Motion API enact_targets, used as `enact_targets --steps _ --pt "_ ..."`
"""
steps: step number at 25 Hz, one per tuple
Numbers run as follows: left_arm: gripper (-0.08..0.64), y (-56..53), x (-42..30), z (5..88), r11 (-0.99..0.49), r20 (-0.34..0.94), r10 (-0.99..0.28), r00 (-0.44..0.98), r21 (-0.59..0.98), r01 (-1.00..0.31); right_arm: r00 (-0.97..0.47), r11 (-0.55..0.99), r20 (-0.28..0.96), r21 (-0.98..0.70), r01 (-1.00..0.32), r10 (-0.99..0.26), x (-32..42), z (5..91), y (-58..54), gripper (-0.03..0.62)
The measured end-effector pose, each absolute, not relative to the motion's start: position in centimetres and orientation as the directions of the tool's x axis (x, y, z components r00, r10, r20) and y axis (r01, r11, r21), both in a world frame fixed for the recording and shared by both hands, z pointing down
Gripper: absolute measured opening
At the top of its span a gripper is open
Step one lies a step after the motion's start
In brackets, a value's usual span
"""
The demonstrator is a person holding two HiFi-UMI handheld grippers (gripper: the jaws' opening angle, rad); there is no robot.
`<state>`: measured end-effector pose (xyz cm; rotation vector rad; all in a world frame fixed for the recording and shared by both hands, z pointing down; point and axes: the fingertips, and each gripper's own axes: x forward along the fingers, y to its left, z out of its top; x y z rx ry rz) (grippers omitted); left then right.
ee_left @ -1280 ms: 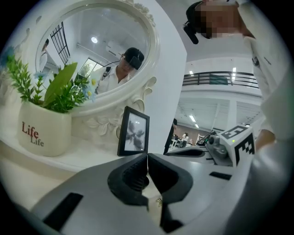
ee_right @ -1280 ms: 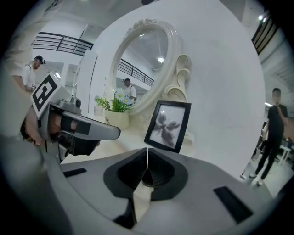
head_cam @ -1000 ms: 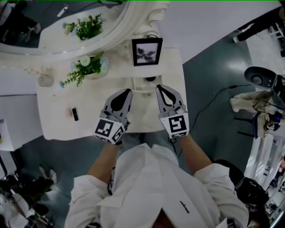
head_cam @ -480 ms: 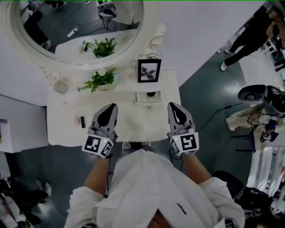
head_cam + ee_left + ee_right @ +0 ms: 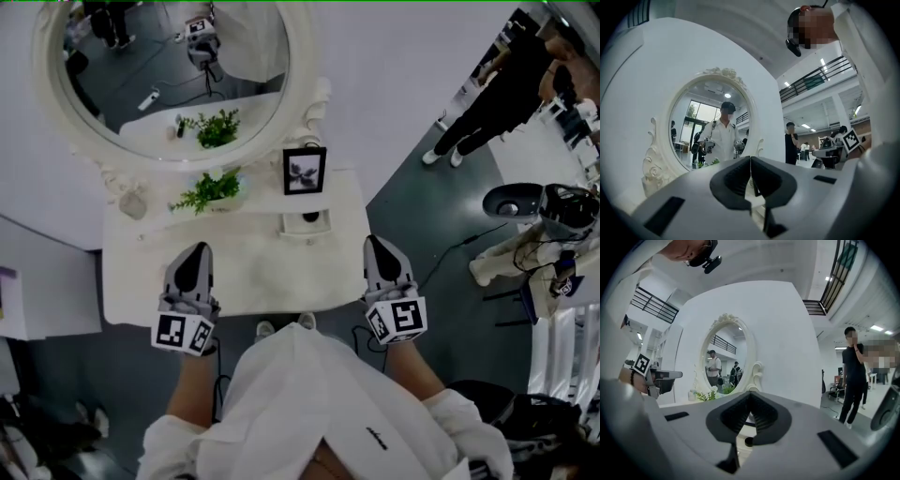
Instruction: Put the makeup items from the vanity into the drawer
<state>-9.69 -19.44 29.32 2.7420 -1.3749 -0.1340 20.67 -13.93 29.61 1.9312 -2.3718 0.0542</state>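
The white vanity (image 5: 262, 272) stands in front of me in the head view. A small open drawer (image 5: 309, 225) on its top holds a dark round item (image 5: 311, 217). My left gripper (image 5: 194, 249) hovers over the front left of the tabletop, jaws shut and empty. At the front right edge my right gripper (image 5: 377, 242) is also shut with nothing in it. In the left gripper view the left gripper (image 5: 750, 159) points at the oval mirror (image 5: 712, 126), its pads together. The right gripper (image 5: 750, 394) likewise shows closed pads. No loose makeup item shows on the tabletop.
A framed photo (image 5: 304, 171), a potted plant (image 5: 208, 191) and a small jar (image 5: 132, 204) stand at the vanity's back under the oval mirror (image 5: 178, 75). A person in black (image 5: 487, 103) stands to the right. A cable (image 5: 450, 248) lies on the floor.
Both grippers have moved apart and back toward the vanity's front corners. The small dark stick seen left of the left gripper earlier is no longer visible.
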Motion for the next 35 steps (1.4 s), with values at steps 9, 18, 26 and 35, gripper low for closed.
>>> enact_targets --steps 9,18,26,35 --pt "0.026 -19.1 -11.2 29.7 -0.565 -0.061 -0.825 0.562 0.084 -0.821 -0.154 0.153 0.085 -0.016 -0.988 -0.984 21.6 29.8 -13.2 0.017" --pt "0.026 -18.8 -10.4 30.2 -0.571 -0.056 -0.821 0.568 0.091 -0.816 -0.162 0.161 0.1 -0.013 -0.987 -0.982 21.2 30.3 -13.1 0.017" --pt "0.026 -18.8 -10.0 30.1 -0.57 -0.061 -0.822 0.566 0.098 -0.816 -0.158 0.157 0.111 -0.014 -0.987 -0.981 21.8 30.5 -13.0 0.017" --pt "0.026 -18.7 -9.5 30.5 -0.572 -0.05 -0.82 0.57 0.108 -0.813 -0.174 0.173 0.123 -0.02 -0.985 -0.977 21.6 31.1 -13.0 0.017"
